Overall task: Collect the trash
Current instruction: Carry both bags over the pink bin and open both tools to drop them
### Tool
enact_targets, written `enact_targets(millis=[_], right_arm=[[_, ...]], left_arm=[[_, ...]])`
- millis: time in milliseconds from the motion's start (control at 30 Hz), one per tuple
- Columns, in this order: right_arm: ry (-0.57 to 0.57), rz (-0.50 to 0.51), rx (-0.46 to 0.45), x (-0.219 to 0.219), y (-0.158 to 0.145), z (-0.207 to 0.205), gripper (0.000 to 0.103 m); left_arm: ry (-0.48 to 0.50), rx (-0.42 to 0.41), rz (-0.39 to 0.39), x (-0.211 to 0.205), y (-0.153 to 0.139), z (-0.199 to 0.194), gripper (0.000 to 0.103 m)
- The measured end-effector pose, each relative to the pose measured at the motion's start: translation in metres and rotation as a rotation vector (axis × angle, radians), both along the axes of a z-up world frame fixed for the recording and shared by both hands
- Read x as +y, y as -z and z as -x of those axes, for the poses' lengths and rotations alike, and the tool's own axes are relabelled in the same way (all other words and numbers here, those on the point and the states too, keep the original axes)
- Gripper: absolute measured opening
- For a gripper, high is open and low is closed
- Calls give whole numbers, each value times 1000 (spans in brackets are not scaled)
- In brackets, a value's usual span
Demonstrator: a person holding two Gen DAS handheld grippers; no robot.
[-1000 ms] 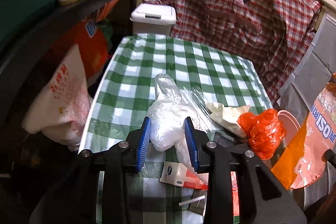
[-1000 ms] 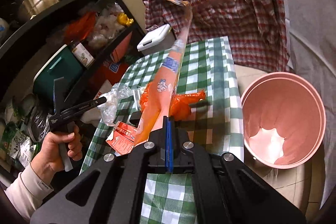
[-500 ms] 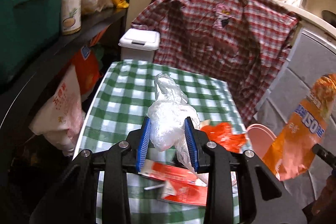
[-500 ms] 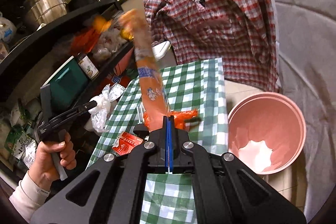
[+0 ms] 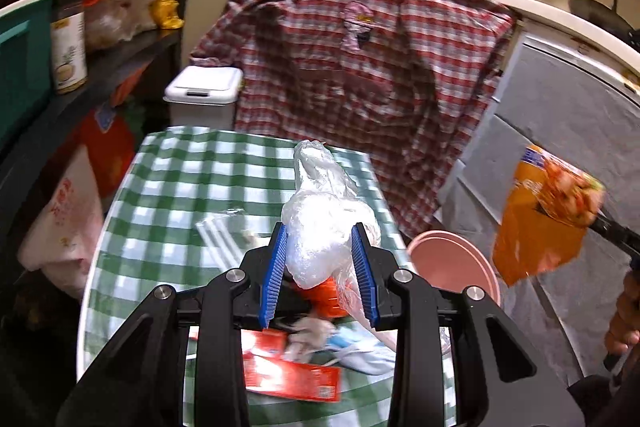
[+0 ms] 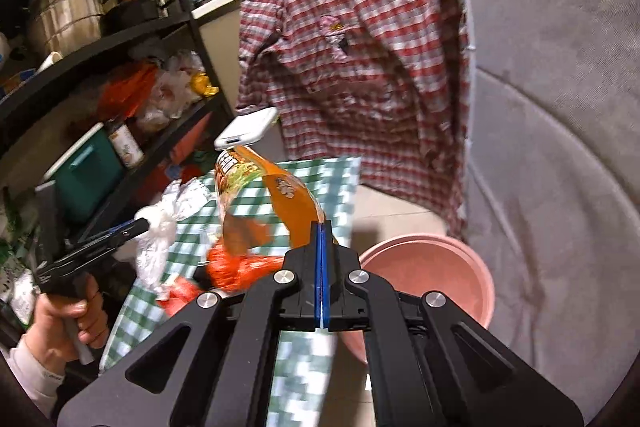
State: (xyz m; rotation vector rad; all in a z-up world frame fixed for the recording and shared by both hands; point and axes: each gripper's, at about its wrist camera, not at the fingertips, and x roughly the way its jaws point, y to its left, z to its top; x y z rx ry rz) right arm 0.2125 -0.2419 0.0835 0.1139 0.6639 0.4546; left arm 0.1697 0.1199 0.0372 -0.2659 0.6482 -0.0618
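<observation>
My left gripper (image 5: pixel 320 233) is shut on a crumpled clear plastic bag (image 5: pixel 320 223), held up above the green checked table (image 5: pixel 192 187). In the right wrist view the same bag (image 6: pixel 158 231) hangs from that gripper, which a hand holds at the left. My right gripper (image 6: pixel 322 227) is shut on an orange snack wrapper (image 6: pixel 292 203) that flops over to the left above the table; the wrapper (image 5: pixel 544 223) also shows at the right of the left wrist view. A pink bin (image 6: pixel 432 279) stands on the floor beside the table's right edge. Red and orange wrappers (image 5: pixel 292 375) lie on the table.
A black shelf rack (image 6: pixel 132 39) full of pots, jars and bags lines the table's left side. A white lidded bin (image 5: pixel 204 87) stands behind the table. A red plaid shirt (image 5: pixel 352 67) hangs at the back, and a grey sofa (image 6: pixel 552 147) is on the right.
Both grippers have risen with their loads, so the table looks farther below. The orange wrapper, first upright, has flopped over to the left. The pink bin has come into the left wrist view.
</observation>
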Motion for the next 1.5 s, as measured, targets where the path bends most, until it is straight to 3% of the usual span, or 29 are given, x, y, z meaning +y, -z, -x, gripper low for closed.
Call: enact_targets(millis=[367,1033,1333,1467,1500], right_arm=[[124,136,-44,-23,44,-21,0],[189,115,9,-48,69,-48,0],[192,95,32,-52,74,-57,0],[214,111,40,-52,75,-59,7],[223,107,45,-54,76,-59,19]], left_arm=[[128,16,-18,-70,7,-22,33],[257,95,-100,-182,40,-69,33],[272,85,-90,-200,41,-74,34],[272,87,-81,-205,41,-79,45],[268,85,-71,-204,40,-79,46]])
